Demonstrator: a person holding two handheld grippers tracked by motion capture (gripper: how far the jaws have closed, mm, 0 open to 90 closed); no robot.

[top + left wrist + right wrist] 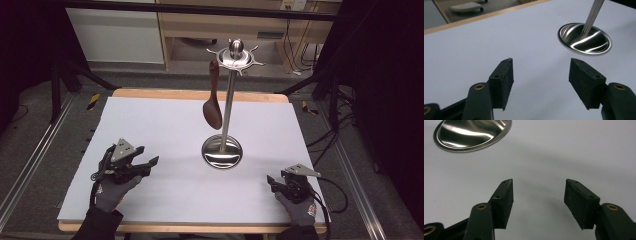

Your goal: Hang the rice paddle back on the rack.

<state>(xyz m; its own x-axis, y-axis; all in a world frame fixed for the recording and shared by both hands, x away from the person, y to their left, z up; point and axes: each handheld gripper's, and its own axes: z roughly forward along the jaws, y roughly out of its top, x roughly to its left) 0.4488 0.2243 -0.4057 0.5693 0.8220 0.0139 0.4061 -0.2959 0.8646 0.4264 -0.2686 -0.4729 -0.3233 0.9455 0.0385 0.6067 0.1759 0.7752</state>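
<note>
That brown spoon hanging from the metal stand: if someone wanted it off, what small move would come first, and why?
Probably raise the left gripper up and forward toward the brown spoon. It hangs from a hook on the metal stand, left of the pole and well above the table. Both grippers rest low, open and empty; the right gripper lies on the pole's other side.

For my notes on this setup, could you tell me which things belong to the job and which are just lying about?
Likely the job: brown spoon hanging on the steel stand; left gripper and right gripper, both open.
Lying about: cables, shelf unit behind the table.
</note>
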